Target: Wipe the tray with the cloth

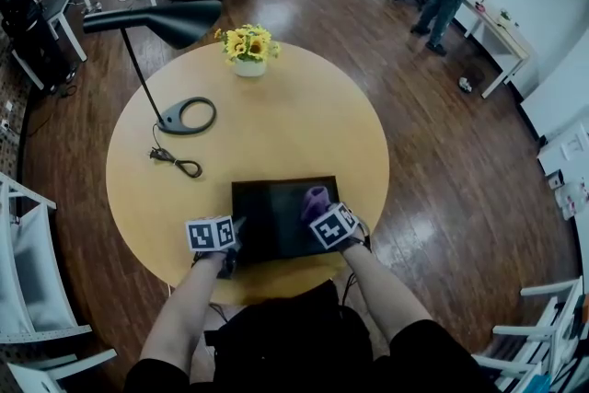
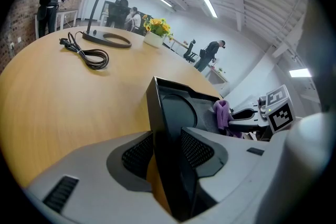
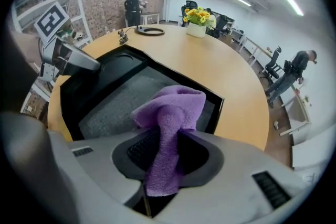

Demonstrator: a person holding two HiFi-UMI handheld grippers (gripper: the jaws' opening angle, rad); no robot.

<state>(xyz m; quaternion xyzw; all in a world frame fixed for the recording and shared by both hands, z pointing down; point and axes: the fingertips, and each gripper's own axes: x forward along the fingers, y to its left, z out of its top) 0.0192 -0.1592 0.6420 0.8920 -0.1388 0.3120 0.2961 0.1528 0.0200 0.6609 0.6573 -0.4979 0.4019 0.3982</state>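
A black rectangular tray (image 1: 267,218) lies on the round wooden table near its front edge. My left gripper (image 1: 230,246) is shut on the tray's left rim (image 2: 160,113), which runs between its jaws. A purple cloth (image 3: 170,128) is bunched between the jaws of my right gripper (image 1: 327,218), which is shut on it. The cloth (image 1: 315,198) rests over the right part of the tray's floor (image 3: 121,99). In the left gripper view the cloth (image 2: 222,113) and the right gripper (image 2: 247,118) show across the tray.
A black desk lamp (image 1: 156,28) with a ring base (image 1: 188,116) and a coiled cord (image 1: 175,161) stands on the table's left. A pot of yellow flowers (image 1: 248,48) sits at the far edge. White chairs stand at both sides.
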